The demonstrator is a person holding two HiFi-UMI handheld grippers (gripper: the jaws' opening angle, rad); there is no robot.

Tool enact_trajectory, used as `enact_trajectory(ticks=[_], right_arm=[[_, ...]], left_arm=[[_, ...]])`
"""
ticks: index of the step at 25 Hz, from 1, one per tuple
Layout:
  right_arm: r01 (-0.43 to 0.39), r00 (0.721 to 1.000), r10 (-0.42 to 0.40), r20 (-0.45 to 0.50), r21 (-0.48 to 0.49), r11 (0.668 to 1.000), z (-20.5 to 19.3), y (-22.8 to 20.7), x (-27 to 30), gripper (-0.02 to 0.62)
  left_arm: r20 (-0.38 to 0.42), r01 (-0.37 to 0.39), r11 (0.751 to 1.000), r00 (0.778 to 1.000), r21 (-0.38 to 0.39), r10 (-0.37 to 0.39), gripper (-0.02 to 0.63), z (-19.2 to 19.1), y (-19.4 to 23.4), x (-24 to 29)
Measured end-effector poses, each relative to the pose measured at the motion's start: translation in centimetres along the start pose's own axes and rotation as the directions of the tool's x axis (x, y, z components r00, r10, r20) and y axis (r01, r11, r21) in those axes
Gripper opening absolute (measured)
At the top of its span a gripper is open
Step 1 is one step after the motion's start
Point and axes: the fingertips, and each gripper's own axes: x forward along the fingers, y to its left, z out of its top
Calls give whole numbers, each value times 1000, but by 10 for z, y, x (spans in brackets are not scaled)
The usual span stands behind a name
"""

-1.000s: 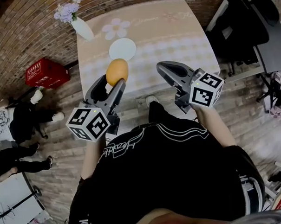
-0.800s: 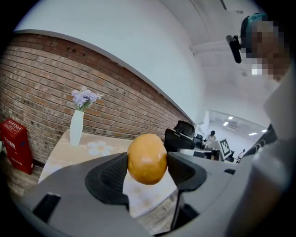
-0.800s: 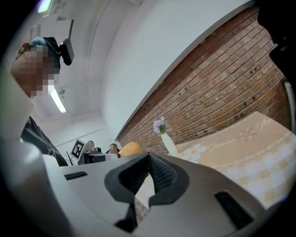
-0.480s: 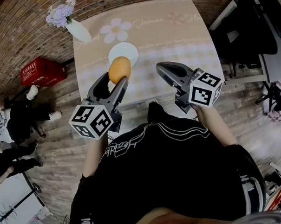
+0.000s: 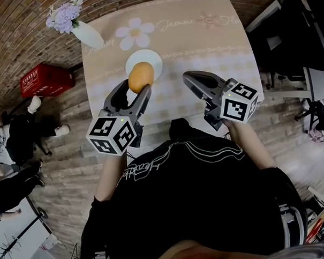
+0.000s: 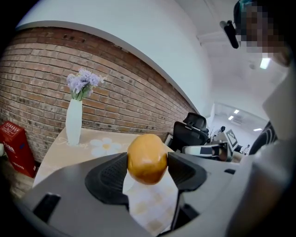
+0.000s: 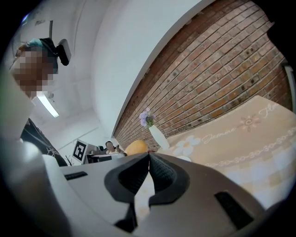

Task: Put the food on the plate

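Brick wall and table (image 5: 208,42) topped the head view, where my left gripper (image 5: 136,88) held the round orange food (image 5: 141,76) up against the white plate (image 5: 153,57). At centre of the left gripper view both jaws pinched it by its sides, and I judged that so slim a hold could let it roll out early. Low in the right gripper view, my right gripper (image 7: 147,159) had its jaws pressed together on nothing.

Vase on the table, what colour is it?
The vase is white, clearest in the left gripper view.

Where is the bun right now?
Head view, left of centre: the bun is clamped in the left tongs, over the white plate's near edge.
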Motion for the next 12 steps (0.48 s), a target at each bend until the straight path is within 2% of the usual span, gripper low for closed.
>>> enact_trajectory(ticks=[12], right_arm=[[22, 998, -18, -60, 59, 998, -7, -44, 27, -3]], left_arm=[[-45, -26, 1000, 999, -4, 26, 272, -17, 46, 54]])
